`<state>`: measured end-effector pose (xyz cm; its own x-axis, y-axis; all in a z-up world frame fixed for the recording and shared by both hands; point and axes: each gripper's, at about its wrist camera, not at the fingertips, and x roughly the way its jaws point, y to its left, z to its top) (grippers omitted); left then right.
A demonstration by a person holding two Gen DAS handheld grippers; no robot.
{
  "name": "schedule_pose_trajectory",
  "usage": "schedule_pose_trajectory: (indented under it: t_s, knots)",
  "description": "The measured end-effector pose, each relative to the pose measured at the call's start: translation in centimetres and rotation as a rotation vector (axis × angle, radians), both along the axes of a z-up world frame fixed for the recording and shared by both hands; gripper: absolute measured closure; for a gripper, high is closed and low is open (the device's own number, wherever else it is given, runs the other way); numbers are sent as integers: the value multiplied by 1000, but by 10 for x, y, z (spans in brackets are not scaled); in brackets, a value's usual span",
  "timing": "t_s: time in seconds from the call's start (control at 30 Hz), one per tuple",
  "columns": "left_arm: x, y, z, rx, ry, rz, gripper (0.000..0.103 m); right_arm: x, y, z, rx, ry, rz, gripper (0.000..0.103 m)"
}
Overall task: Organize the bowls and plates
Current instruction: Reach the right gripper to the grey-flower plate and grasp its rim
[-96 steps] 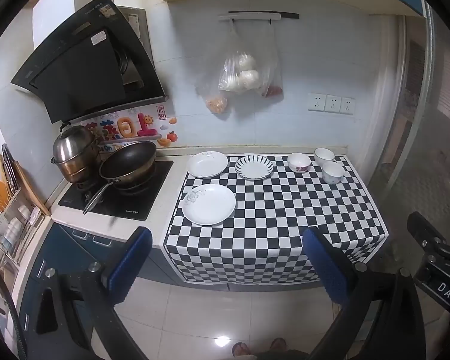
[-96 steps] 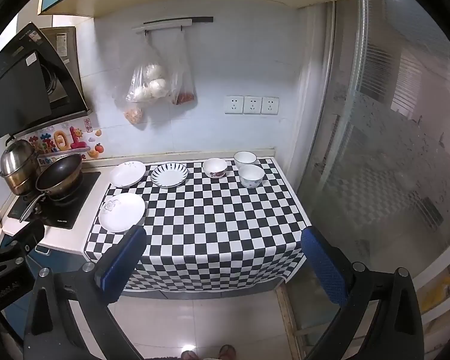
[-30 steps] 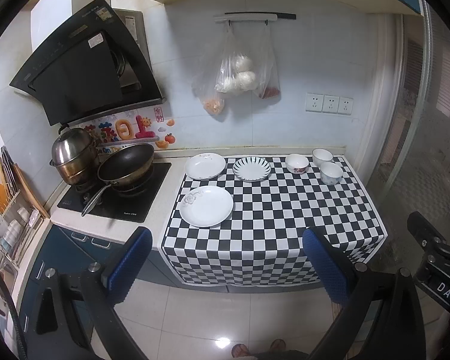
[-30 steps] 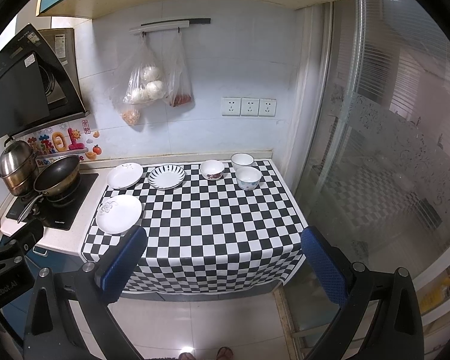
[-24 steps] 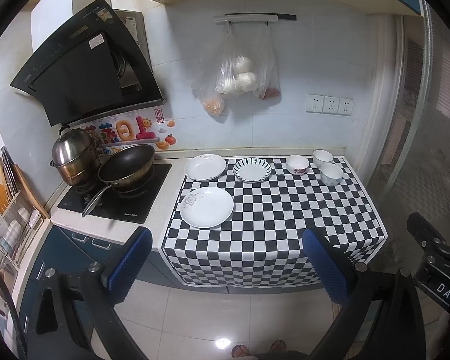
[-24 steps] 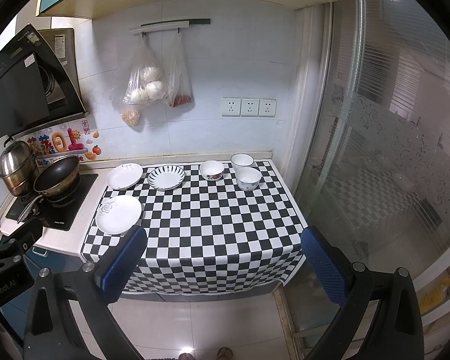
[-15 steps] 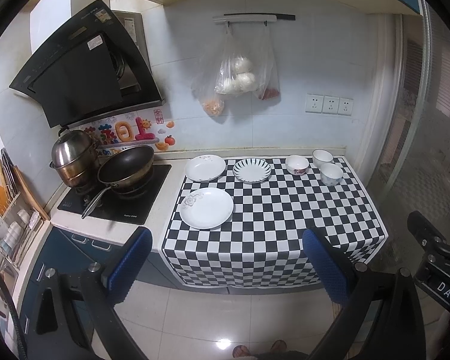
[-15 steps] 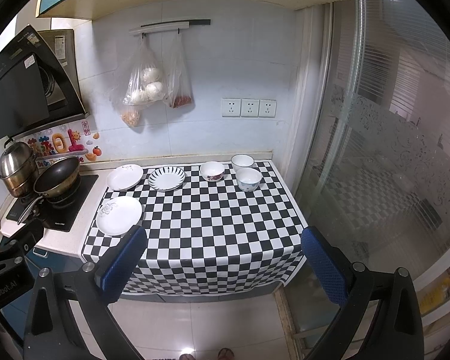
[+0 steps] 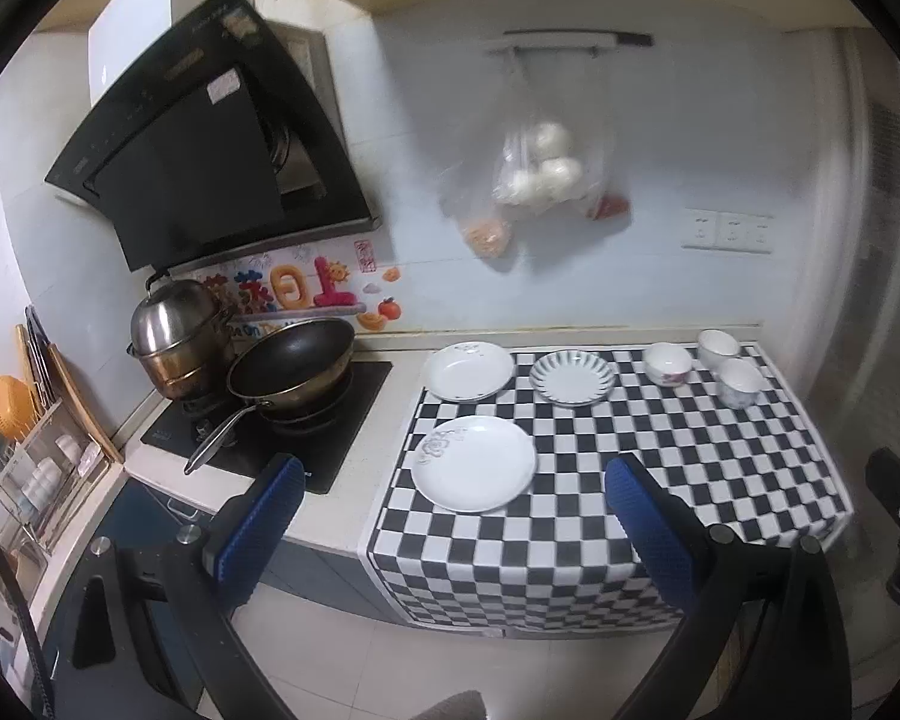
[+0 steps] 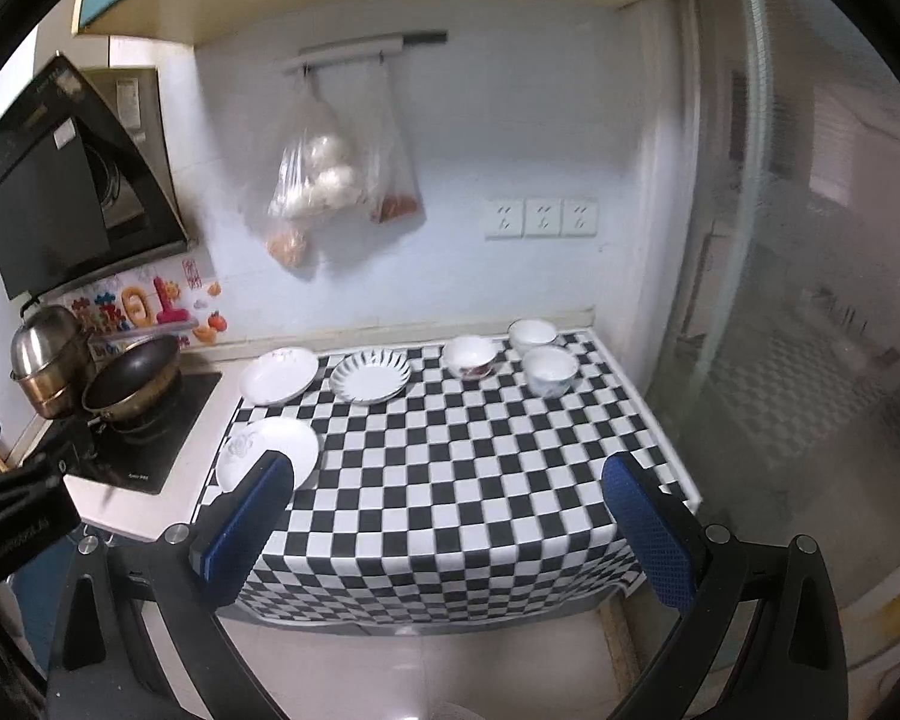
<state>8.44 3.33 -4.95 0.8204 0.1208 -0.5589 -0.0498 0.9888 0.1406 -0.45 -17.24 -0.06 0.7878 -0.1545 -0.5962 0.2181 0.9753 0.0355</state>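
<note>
Both the left gripper (image 9: 450, 516) and the right gripper (image 10: 450, 516) are held wide apart, grasping and touching nothing. Three plates (image 9: 474, 471) are laid flat at the checkered cloth's (image 10: 450, 480) left side; three bowls (image 10: 549, 369) are set upright at far right.

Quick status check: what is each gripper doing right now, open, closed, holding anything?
Left gripper: open, holding nothing.
Right gripper: open, holding nothing.

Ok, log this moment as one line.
phase: approach | left gripper: open, empty | right gripper: open, empty | plates, bowls: unstacked on checkered cloth
</note>
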Motion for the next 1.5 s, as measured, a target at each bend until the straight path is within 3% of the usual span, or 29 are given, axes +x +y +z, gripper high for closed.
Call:
schedule_pose_trajectory:
  t_s: [0.27, 0.57, 0.83, 0.97, 1.2, 1.37, 1.5]
  knots:
    - [72, 18, -33, -15, 53, 50, 0, 88, 25, -53, -17, 61, 25, 0]
    - [183, 10, -85, 2, 177, 90, 0, 227, 25, -122, 27, 154, 105, 0]
    - [281, 4, -145, 8, 351, 123, 0, 368, 32, -207, 79, 359, 255, 0]
    - [321, 12, -180, 4, 438, 135, 0, 412, 43, -249, 85, 448, 314, 0]
    - [372, 57, -247, -139, 629, 157, 6, 467, 68, -331, 106, 641, 404, 0]
    - [395, 99, -291, -258, 768, 190, 24, 487, 81, -377, 204, 764, 422, 0]
    - [408, 123, -322, -316, 857, 152, 33, 496, 94, -404, 338, 854, 414, 1]
